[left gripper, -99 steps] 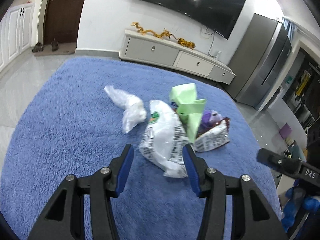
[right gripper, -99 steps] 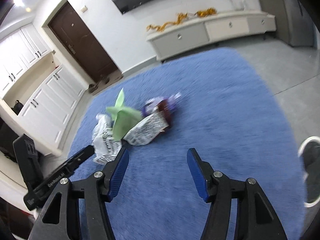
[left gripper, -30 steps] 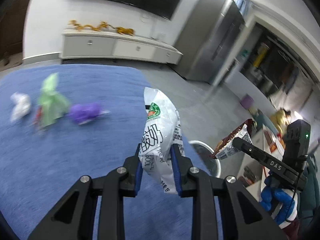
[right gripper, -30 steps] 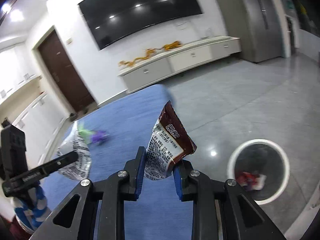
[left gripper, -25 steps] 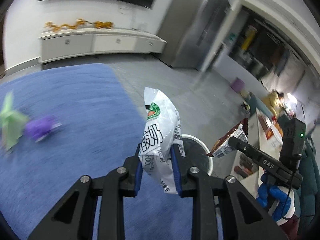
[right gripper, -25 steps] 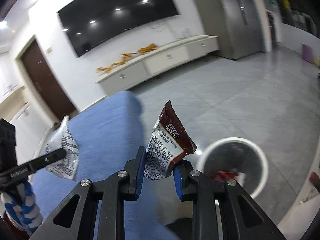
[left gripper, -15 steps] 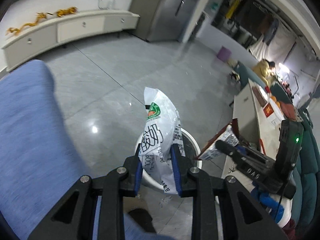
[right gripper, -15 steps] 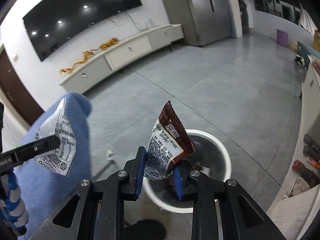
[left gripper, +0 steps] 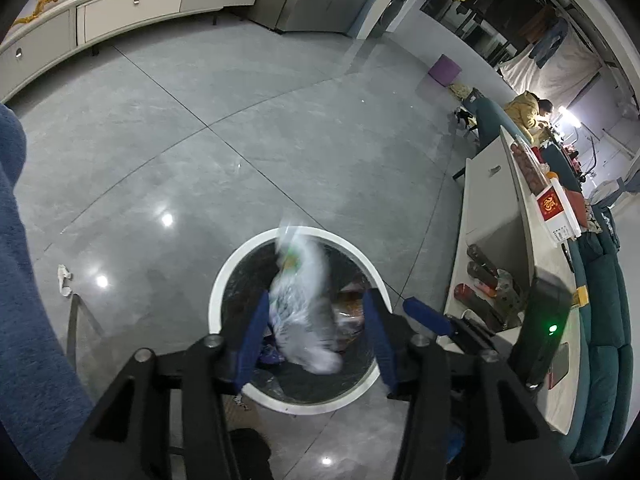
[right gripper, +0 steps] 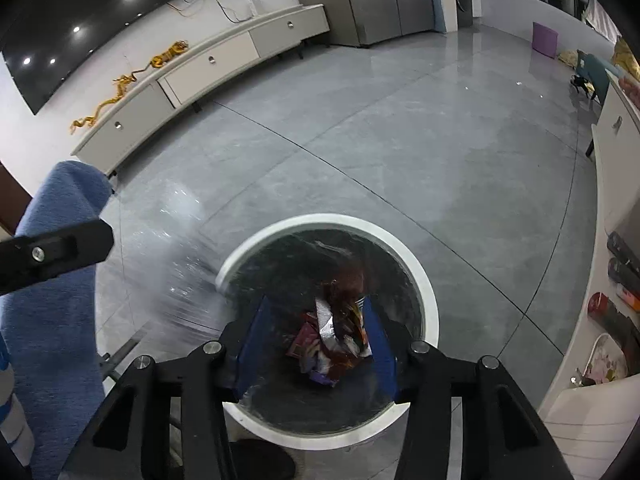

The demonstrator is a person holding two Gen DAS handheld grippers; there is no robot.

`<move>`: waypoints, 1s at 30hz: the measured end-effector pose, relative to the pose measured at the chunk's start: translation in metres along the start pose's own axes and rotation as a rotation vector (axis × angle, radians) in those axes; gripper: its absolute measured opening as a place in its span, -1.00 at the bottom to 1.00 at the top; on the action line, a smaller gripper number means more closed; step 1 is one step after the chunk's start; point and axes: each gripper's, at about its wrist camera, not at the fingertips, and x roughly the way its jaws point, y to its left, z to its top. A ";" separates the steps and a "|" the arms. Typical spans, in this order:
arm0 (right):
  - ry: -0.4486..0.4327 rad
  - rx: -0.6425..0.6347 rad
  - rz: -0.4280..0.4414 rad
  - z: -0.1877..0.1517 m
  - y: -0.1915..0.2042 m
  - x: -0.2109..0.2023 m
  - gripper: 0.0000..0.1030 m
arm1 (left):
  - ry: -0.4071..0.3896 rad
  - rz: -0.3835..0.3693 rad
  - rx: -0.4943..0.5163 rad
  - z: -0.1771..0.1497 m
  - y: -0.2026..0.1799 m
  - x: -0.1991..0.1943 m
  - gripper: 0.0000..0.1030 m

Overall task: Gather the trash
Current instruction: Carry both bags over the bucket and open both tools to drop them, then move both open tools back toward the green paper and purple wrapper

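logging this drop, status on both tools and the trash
Left tool open, right tool open, both over the round white-rimmed bin. White printed plastic bag blurred, falling in. Wrappers lie inside. Nothing blocking.

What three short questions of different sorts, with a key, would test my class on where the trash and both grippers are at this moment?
1. True or false: the left gripper is shut on the white wrapper.
2. Multiple choice: the round bin stands on A) blue rug B) grey tiled floor C) cabinet.
3. Fill in: the right gripper hangs open directly above the ____.

Key: 1 false, its fingers are spread and the blurred wrapper is loose over the bin; 2 B; 3 bin.
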 end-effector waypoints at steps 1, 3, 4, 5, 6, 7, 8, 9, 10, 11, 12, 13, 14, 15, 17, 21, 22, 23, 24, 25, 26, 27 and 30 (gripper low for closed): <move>0.004 0.007 -0.001 0.001 -0.001 0.002 -0.11 | 0.005 -0.004 -0.003 0.000 0.000 0.001 -0.08; 0.008 0.018 -0.001 -0.002 -0.005 0.001 -0.11 | 0.005 -0.007 -0.007 -0.001 -0.001 0.001 -0.08; 0.007 0.021 0.000 -0.003 -0.006 0.000 -0.11 | -0.004 -0.008 -0.005 -0.003 -0.001 -0.003 -0.08; 0.006 0.025 0.000 -0.005 -0.008 -0.003 -0.11 | -0.012 -0.007 -0.003 -0.003 -0.003 -0.005 -0.08; 0.004 0.029 -0.002 -0.004 -0.009 -0.004 -0.11 | -0.020 -0.004 -0.001 -0.005 -0.003 -0.009 -0.08; 0.001 0.033 -0.004 -0.004 -0.010 -0.008 -0.11 | -0.029 0.000 -0.002 -0.006 -0.003 -0.013 -0.08; -0.003 0.036 -0.004 -0.003 -0.010 -0.011 -0.11 | -0.041 0.002 -0.005 -0.007 -0.004 -0.018 -0.08; -0.010 0.040 -0.003 -0.003 -0.010 -0.016 -0.11 | -0.058 0.010 -0.009 -0.009 -0.004 -0.026 -0.08; -0.017 0.040 -0.002 -0.001 -0.011 -0.019 -0.11 | -0.071 0.016 -0.010 -0.010 -0.005 -0.030 -0.08; -0.025 0.037 -0.002 -0.001 -0.009 -0.024 -0.11 | -0.090 0.025 -0.010 -0.012 -0.005 -0.037 -0.08; -0.035 0.032 -0.001 0.000 -0.006 -0.031 -0.11 | -0.117 0.038 -0.010 -0.015 -0.007 -0.048 -0.08; -0.046 0.025 0.001 0.001 -0.003 -0.038 -0.11 | -0.133 0.045 -0.009 -0.017 -0.007 -0.054 -0.08; -0.056 0.020 0.003 0.002 0.000 -0.044 -0.11 | -0.164 0.055 -0.009 -0.020 -0.008 -0.067 -0.08; -0.069 0.013 0.007 0.002 0.006 -0.053 -0.11 | -0.186 0.058 -0.011 -0.024 -0.008 -0.077 -0.08; -0.092 0.006 0.020 0.003 0.014 -0.068 -0.11 | -0.229 0.062 -0.017 -0.030 -0.007 -0.098 -0.08; -0.148 -0.008 0.064 0.003 0.036 -0.105 -0.11 | -0.287 0.112 -0.005 -0.048 -0.004 -0.146 -0.08; -0.162 -0.017 0.071 0.004 0.042 -0.114 -0.11 | -0.294 0.121 -0.003 -0.052 -0.004 -0.155 -0.08; -0.177 -0.027 0.080 0.004 0.049 -0.123 -0.11 | -0.309 0.132 -0.004 -0.057 -0.002 -0.167 -0.08; -0.194 -0.040 0.091 0.005 0.058 -0.135 -0.11 | -0.329 0.146 -0.008 -0.064 0.001 -0.182 -0.08; -0.210 -0.051 0.102 0.005 0.066 -0.145 -0.11 | -0.341 0.154 -0.010 -0.068 0.004 -0.191 -0.08; -0.222 -0.060 0.111 0.004 0.073 -0.152 -0.11 | -0.361 0.164 -0.012 -0.074 0.007 -0.206 -0.08; -0.235 -0.071 0.121 0.004 0.082 -0.162 -0.11 | -0.376 0.173 -0.011 -0.079 0.009 -0.216 -0.08; -0.271 -0.115 0.157 0.002 0.112 -0.188 -0.10 | -0.423 0.203 -0.022 -0.098 0.022 -0.254 -0.08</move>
